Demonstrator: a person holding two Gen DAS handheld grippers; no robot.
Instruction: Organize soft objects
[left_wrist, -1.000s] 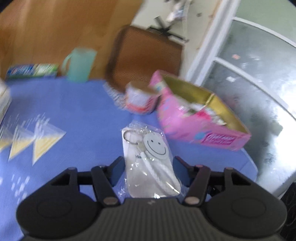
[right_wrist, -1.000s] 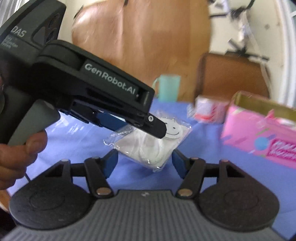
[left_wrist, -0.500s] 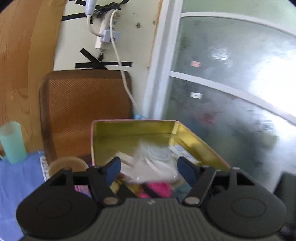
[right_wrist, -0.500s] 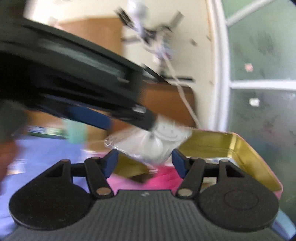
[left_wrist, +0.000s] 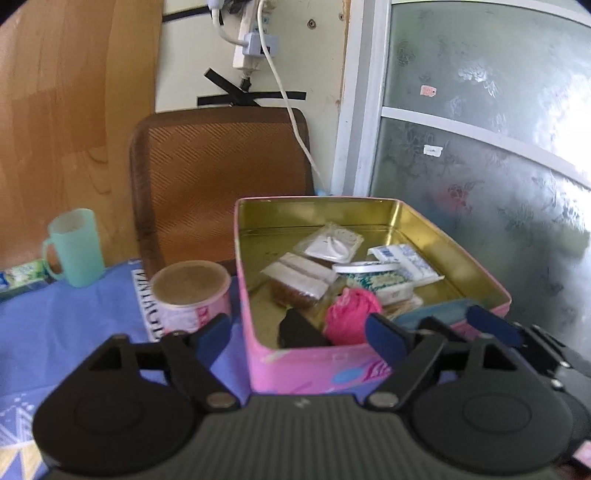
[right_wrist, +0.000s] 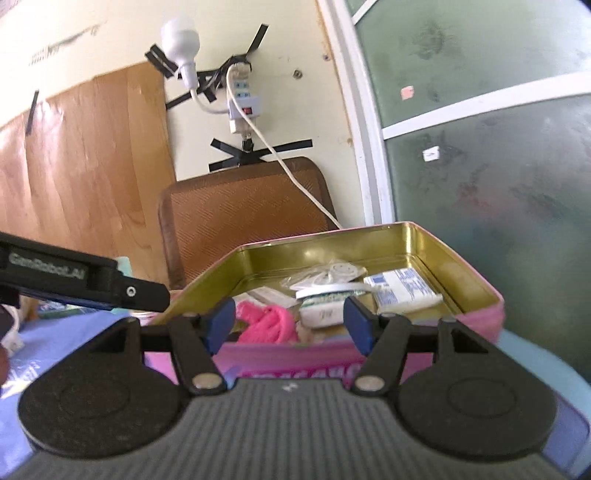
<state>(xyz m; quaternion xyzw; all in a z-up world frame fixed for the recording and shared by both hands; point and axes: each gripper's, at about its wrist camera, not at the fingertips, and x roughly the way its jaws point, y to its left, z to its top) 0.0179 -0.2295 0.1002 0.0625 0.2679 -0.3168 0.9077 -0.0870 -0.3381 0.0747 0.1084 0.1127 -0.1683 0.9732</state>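
left tongs (left_wrist: 295, 332): spread wide, nothing in them
right tongs (right_wrist: 290, 319): same, gaping, bare
smiley packet (left_wrist: 332, 243): lying inside the pink tin (left_wrist: 314, 362), toward its back wall
writing: "GenRobot.AI" on left tongs, kinda blurry

Tin (left_wrist: 255, 325): pink outer walls with pale blue and white print, gold inner walls and floor. Contents: clear bag (left_wrist: 332, 243) holding white cord and a white smiley disc; bright pink yarn ball (left_wrist: 351, 314); white packet (left_wrist: 402, 264) with blue pattern; brown block under clear wrap (left_wrist: 295, 284).

Tablecloth (left_wrist: 74, 332): periwinkle blue, with white and yellow triangle print at the near left corner.

Mug (left_wrist: 75, 247): mint green. Can (left_wrist: 190, 295): pink-and-white label, tan lid.

Left gripper (left_wrist: 295, 334) and right gripper (right_wrist: 290, 325): black bodies, dark blue finger pads.
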